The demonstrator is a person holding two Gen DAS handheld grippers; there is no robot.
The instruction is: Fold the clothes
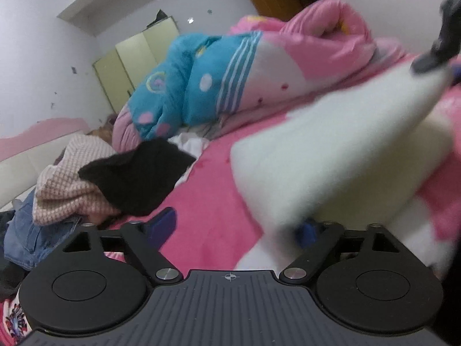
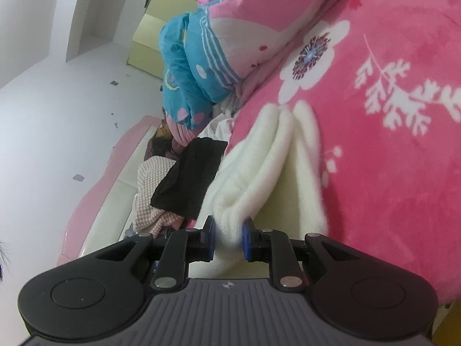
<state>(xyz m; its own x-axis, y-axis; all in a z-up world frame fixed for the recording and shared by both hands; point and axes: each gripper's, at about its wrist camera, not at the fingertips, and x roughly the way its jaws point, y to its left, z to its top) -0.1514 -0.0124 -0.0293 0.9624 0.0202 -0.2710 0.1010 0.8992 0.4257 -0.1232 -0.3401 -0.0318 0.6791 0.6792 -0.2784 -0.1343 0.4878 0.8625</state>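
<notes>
Between my right gripper's (image 2: 228,236) pads sat a bunched edge of the cream fleece garment (image 2: 253,155).
Soft, light, floppy; my left gripper (image 1: 236,227) gaped wide beneath its hanging fold, best pinched at the hem.

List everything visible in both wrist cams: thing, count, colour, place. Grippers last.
white fleece garment: 1, cream white, lifted over the bed, bunched edge between the right gripper's fingers
bedspread: 1, pink with white flowers, covering the bed
quilt: 1, blue, pink and white, heaped at the bed's far side
black garment: 1, black, on top of the clothes pile
checked garment: 1, pink and white, under the black one
jeans: 1, blue denim, at the bottom of the pile
wardrobe: 1, pale yellow-green, against the far wall
left gripper: open, white garment against one finger
right gripper: shut on the white garment
</notes>
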